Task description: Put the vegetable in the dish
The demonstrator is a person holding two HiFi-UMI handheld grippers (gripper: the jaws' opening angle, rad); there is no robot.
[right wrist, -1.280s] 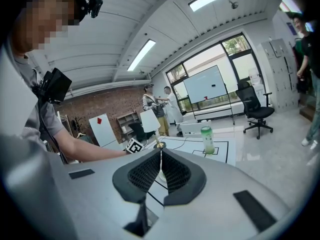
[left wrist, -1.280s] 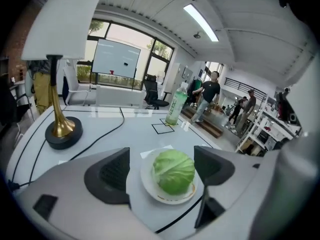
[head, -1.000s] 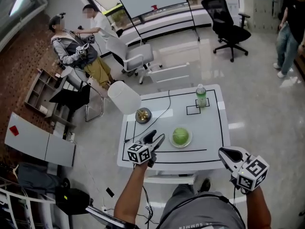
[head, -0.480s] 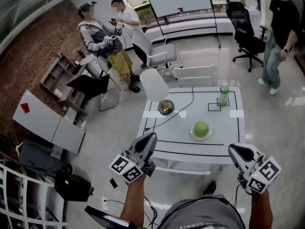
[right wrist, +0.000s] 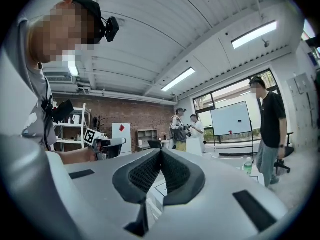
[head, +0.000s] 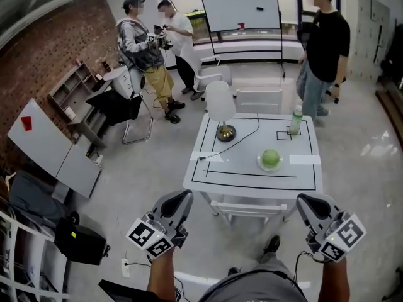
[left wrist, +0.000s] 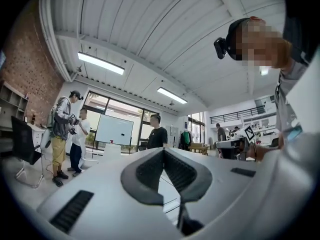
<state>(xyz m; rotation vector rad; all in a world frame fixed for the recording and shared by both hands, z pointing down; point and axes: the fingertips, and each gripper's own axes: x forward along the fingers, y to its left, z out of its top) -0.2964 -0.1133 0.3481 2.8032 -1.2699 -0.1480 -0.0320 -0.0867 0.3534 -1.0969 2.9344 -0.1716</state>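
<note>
Nearest, the left claw (head: 180, 201) and the right claw (head: 308, 204) hang low in front of the person's body, well short of the table edge. Each has its jaws pressed together with nothing between them.

Beyond them stands the white square table (head: 233, 168), marked with black taped lines. On its right half the round pale-green vegetable (head: 271, 157) sits in the shallow white dish (head: 260, 164), so the task looks done.

Farther back are a white-shaded lamp (head: 220, 103), its black cord (head: 242, 137) trailing across the top, and a clear plastic bottle (head: 295, 121) at the far right corner. A person in a black shirt (head: 324, 43) stands just behind it.

The risk from here, I judge, is disturbance. A bump to the table from that bystander, or a snagged cord, could roll the vegetable out of its dish.
</note>
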